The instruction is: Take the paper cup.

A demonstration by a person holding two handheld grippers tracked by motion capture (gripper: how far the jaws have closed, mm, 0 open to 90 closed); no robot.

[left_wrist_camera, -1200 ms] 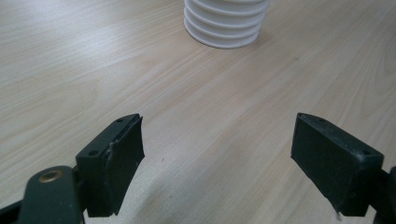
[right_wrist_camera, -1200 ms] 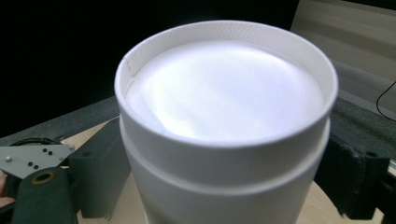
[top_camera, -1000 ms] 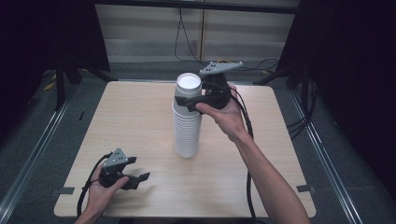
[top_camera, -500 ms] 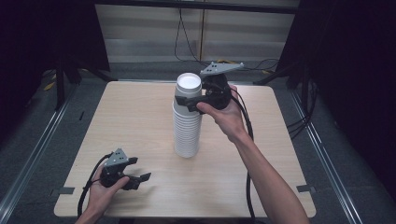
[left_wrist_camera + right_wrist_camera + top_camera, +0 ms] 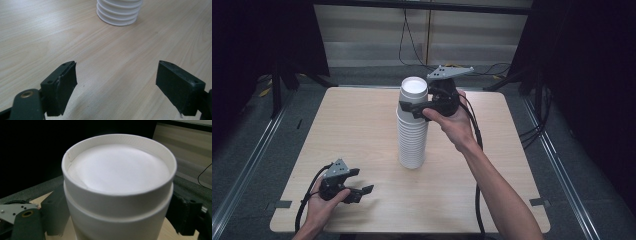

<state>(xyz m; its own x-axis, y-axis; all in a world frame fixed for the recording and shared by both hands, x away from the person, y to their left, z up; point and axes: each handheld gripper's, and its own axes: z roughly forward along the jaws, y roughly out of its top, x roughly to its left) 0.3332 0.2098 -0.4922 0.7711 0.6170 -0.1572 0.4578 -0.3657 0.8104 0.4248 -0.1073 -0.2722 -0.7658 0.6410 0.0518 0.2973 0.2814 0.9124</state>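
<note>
Dark curtains and a grey floor with trailing cables ring a pale wooden table [image 5: 362,125], bare apart from one item and the two tools.

At about seven o'clock on the table, near the front edge, the left gripper [image 5: 357,186] rests low in the person's left hand [image 5: 319,205]. Its jaws stand wide apart with nothing between them; in the left gripper view they frame bare wood, and the foot of the stack shows at twelve o'clock, well apart from them.

Near the table's centre stands a tall stack of white paper cups [image 5: 412,135], nested mouth-down so that the top cup's recessed base faces up. The stack looks upright, with no lean that can be made out.

Just to its right, at roughly one o'clock from centre, the right gripper [image 5: 408,107] is held level in the right hand [image 5: 452,117], jaws either side of the top cups — one dark pad at each flank in the right gripper view. The jaws appear closed against the cup wall, though how hard they press cannot be told.

These cups should handle as very light, thin-walled and easily crushed — a hard squeeze would likely dent the wall. Nested cups also tend to cling, so a lift may bring several. The best hold is probably just below the stiffer base rim, with gentle pressure.
</note>
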